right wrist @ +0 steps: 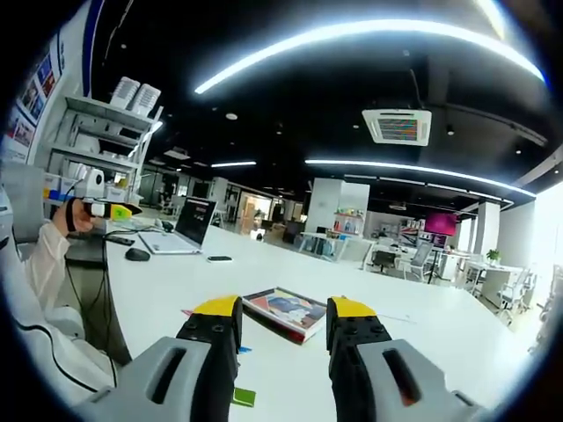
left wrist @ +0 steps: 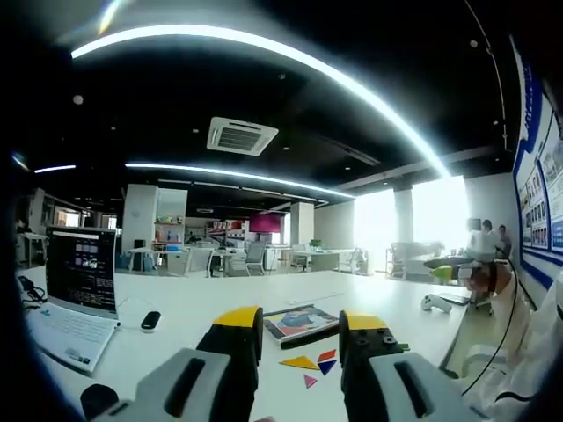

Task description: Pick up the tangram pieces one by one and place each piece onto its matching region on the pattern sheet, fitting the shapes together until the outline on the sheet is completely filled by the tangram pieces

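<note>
Both grippers are up off the long white table (left wrist: 369,294) and looking out across an open office. In the left gripper view the left gripper (left wrist: 302,323) has its yellow-tipped jaws standing wide apart with nothing between them, and through that gap lie the tangram pieces (left wrist: 314,363): I count a yellow triangle, a red piece, a blue piece touching it and a small pink triangle nearest the camera, four flat bright shapes clustered on the white surface. Just beyond them sits the pattern sheet (left wrist: 299,322), a glossy printed page with red edging, lying flat and angled. Over in the right gripper view, the right gripper (right wrist: 274,309) is likewise spread open and empty, the pattern sheet (right wrist: 286,310) framed between its jaws; one green piece (right wrist: 244,396) lies near the bottom, with a sliver of blue and a pink edge poking out by the left jaw. One open laptop (left wrist: 77,290) and one dark mouse (left wrist: 150,321) sit off to the left.
</note>
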A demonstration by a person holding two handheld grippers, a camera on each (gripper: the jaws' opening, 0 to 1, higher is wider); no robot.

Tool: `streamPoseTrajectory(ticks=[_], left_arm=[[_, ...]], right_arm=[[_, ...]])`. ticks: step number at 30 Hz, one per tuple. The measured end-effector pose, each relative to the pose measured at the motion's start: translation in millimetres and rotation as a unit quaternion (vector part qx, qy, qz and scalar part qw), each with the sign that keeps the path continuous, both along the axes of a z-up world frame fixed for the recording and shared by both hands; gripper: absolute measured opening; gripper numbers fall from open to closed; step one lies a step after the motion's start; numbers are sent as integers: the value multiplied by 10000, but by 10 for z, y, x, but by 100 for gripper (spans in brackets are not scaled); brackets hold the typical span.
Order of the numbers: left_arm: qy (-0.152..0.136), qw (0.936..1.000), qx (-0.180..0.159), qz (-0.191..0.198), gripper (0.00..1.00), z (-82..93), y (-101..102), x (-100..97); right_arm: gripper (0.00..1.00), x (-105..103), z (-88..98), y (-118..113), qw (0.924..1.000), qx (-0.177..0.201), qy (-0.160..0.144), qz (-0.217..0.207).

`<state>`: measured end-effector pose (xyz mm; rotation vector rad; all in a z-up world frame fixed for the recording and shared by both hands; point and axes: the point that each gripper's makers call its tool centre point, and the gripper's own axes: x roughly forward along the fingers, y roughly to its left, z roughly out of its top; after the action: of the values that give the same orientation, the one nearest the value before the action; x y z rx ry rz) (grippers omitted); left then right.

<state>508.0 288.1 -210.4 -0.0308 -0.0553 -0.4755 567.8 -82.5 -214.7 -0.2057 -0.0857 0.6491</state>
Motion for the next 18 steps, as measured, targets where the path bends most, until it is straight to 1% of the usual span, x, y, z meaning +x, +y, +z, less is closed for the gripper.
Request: streamPoseTrajectory(ticks=[18], left_arm=[[-7, 10000, 13, -10, 36, 0, -7, -8]], right_arm=[[40, -9, -15, 13, 10000, -61, 4, 32]])
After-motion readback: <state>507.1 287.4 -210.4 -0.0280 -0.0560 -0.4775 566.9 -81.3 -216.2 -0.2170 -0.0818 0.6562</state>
